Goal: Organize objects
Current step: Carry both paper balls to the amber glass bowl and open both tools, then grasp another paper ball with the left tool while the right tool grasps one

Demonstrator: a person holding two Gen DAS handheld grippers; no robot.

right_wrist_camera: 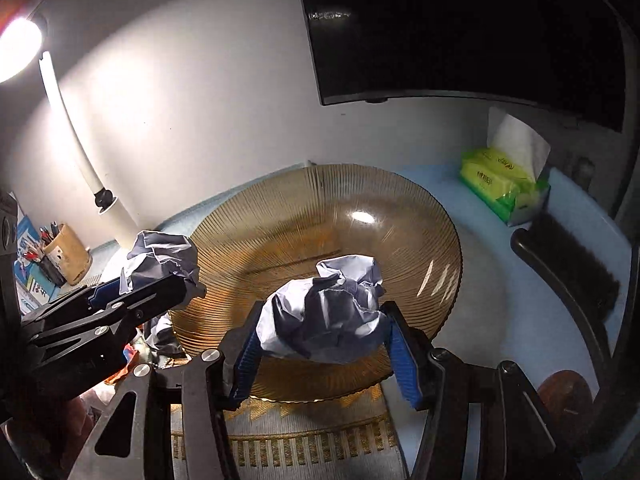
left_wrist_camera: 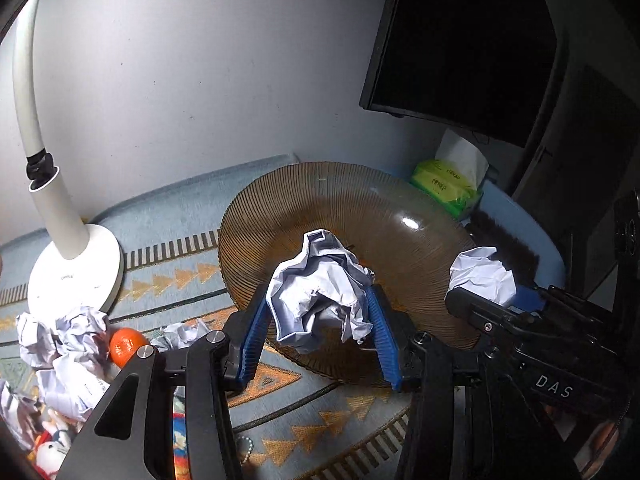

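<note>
My left gripper (left_wrist_camera: 318, 316) is shut on a crumpled white paper ball (left_wrist_camera: 320, 292) and holds it above the near rim of a ribbed amber glass plate (left_wrist_camera: 360, 204). My right gripper (right_wrist_camera: 324, 332) is shut on a second crumpled paper ball (right_wrist_camera: 324, 316) over the same plate (right_wrist_camera: 320, 208). In the left wrist view the right gripper (left_wrist_camera: 488, 292) shows at the right with its paper ball (left_wrist_camera: 482, 276). In the right wrist view the left gripper (right_wrist_camera: 160, 280) shows at the left with its paper ball (right_wrist_camera: 164, 256).
More crumpled paper (left_wrist_camera: 64, 344) and an orange (left_wrist_camera: 126, 345) lie by a white desk lamp base (left_wrist_camera: 76, 272) on a patterned mat (left_wrist_camera: 192, 276). A green tissue pack (right_wrist_camera: 504, 184), a dark brush (right_wrist_camera: 572, 268), a pen holder (right_wrist_camera: 66, 252) and a black monitor (right_wrist_camera: 460, 28) stand around.
</note>
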